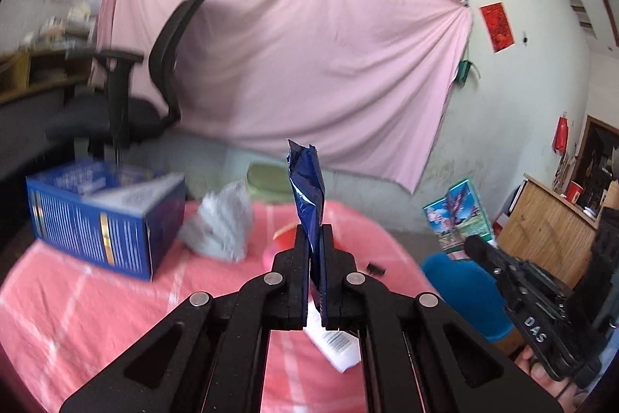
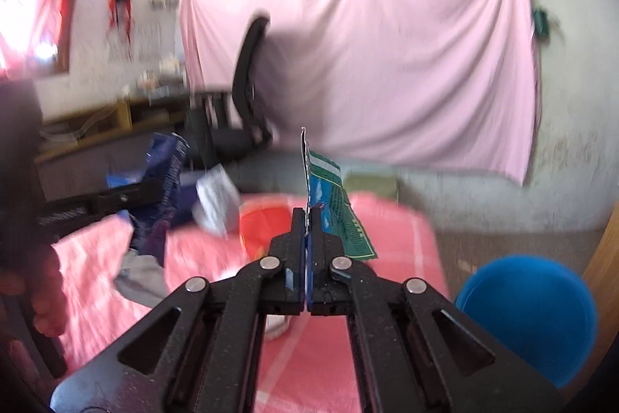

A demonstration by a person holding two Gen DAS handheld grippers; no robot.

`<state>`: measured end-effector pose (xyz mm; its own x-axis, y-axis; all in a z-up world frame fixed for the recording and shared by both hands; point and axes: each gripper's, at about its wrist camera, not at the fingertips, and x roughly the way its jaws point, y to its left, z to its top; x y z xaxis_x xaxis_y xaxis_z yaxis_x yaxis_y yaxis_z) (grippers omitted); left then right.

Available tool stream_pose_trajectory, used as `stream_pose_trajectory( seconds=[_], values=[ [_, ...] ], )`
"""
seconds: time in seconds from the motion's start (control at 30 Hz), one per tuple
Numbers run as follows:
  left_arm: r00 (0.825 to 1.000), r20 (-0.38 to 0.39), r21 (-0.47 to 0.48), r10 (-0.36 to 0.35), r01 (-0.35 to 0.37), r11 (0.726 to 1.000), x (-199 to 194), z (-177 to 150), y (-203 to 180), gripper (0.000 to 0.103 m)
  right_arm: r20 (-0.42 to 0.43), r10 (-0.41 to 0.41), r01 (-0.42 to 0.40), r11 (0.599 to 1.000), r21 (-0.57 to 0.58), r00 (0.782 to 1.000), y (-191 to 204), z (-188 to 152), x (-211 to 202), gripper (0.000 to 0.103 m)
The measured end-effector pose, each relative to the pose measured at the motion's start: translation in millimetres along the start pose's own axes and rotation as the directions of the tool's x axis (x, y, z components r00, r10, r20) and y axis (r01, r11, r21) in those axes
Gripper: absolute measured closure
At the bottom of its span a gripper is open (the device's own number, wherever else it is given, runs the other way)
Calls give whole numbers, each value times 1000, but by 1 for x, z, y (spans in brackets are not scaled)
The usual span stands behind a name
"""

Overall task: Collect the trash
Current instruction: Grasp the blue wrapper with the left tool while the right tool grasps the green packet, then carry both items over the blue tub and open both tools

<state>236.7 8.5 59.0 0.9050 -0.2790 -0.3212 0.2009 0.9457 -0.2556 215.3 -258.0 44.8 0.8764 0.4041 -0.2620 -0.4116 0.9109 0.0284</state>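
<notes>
Two pieces of trash are already in your grip, one per hand. Your left gripper [image 1: 315,239] has its fingers closed on a crumpled blue foil wrapper [image 1: 307,188], which stands upright between them above the table [image 1: 77,316]. Your right gripper [image 2: 308,223] has its fingers pressed nearly together on a thin green printed wrapper [image 2: 336,208], held edge-on so most of it fans out to the right of the fingers.

Neither piece is binned yet. The blue bin [image 2: 530,316] sits low to the right, off the table's edge, just beside your right gripper, so that hand looks closest to dropping its load; the left one has farther to travel.

Several things still lie on the pink cloth: a crumpled grey-white wad [image 1: 220,223] near the blue carton [image 1: 104,219], something red and round [image 2: 263,223] beyond the fingers, and a white scrap with a barcode [image 1: 336,347] below your left fingers. Blur makes it hard to say which of these count as trash, so I judge the job well short of done.
</notes>
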Motion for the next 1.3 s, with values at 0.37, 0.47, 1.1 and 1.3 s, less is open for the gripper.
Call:
stream_pose_trajectory(
  seconds=[0.37, 0.47, 1.1, 1.3],
  values=[
    [977, 154, 164, -146, 120, 979, 22, 21, -106, 101, 244, -187, 176, 982, 64, 952, -46, 16, -61, 78],
    [978, 108, 162, -179, 161, 974, 42, 19, -139, 101, 213, -258, 240, 965, 107, 942, -74, 10, -65, 78],
    [941, -298, 167, -158, 214, 962, 201, -56, -261, 100, -187, -342, 388, 848, 362, 921, -216, -76, -56, 77],
    [912, -378, 118, -157, 215, 969, 223, -71, -258, 99, -253, -338, 416, 816, 400, 906, -229, -89, -49, 76]
  ],
)
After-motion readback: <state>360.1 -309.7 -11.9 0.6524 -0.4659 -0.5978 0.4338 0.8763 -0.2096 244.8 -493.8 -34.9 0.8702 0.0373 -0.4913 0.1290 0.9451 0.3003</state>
